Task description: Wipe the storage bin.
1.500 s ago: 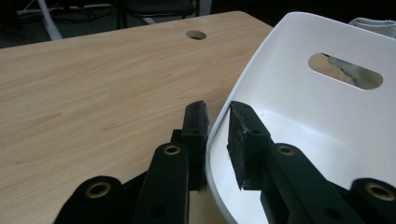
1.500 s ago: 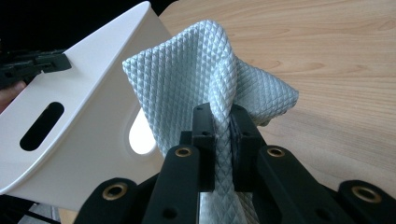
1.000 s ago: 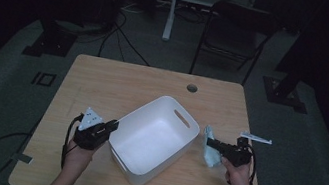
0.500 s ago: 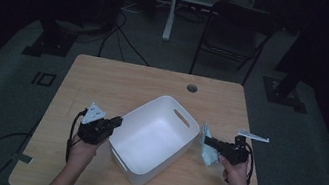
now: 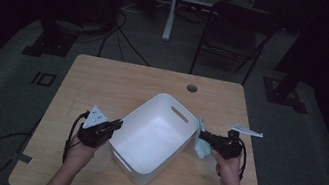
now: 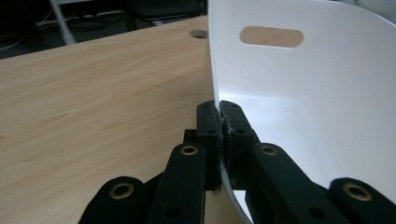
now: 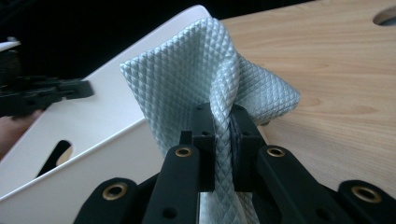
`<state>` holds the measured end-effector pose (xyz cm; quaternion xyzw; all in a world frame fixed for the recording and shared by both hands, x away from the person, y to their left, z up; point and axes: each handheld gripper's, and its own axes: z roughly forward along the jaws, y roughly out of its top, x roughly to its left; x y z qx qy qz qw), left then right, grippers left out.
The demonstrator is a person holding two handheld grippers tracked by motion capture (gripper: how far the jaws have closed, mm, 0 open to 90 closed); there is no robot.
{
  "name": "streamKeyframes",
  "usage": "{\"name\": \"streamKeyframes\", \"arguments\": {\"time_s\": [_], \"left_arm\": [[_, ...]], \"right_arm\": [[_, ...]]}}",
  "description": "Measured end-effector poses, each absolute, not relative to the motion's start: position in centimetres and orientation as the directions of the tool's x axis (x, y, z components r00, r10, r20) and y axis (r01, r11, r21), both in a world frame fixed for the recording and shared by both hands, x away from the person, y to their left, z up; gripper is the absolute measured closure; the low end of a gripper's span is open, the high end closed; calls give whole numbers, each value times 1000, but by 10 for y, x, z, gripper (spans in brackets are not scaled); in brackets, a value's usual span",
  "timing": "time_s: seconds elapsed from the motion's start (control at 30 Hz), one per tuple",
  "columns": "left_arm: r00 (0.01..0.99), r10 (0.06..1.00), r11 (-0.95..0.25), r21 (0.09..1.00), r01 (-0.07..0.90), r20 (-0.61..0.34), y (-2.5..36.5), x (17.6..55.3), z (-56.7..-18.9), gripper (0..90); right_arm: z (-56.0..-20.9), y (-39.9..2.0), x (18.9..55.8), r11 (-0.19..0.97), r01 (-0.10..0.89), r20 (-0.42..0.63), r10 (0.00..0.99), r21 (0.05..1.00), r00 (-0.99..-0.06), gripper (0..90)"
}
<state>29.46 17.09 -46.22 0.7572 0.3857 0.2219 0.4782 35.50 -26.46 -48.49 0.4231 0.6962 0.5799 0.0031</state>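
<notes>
1. Black jaws of the left gripper (image 6: pixel 219 122) are clamped on the thin wall of the white bin (image 5: pixel 155 136), 1 pad inside and 1 outside; they have just finished closing onto that rim.
2. The right gripper (image 7: pixel 224 126) is pinched tight on a bunched fold of the pale blue-green quilted cloth (image 7: pixel 205 84), which fans out above its jaws.
3. Since a second ago, the right gripper (image 5: pixel 206 139) and cloth (image 5: pixel 199 138) have drifted in toward the bin's right wall and now sit just beside it; the left gripper (image 5: pixel 115 126) stayed at the bin's left wall.
4. The bin rests on the wooden table (image 5: pixel 103 82), near its middle, turned askew: its long axis runs from near-left to far-right, the slotted handle end pointing far-right, toward the table's round hole (image 5: pixel 192 87).
</notes>
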Motion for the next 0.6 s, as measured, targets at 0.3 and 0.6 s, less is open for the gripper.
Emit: {"name": "streamKeyframes", "arguments": {"time_s": [0.3,0.6], "left_arm": [[600,799,-250,896,368,-23,169,294,-463,874],[587,809,-233,898,373,-34,168,293,-464,873]], "right_arm": [[-495,-253,358,42,618,441,662,785,-606,831],[-529,-246,365,125,717,442,711,686,-547,831]]}}
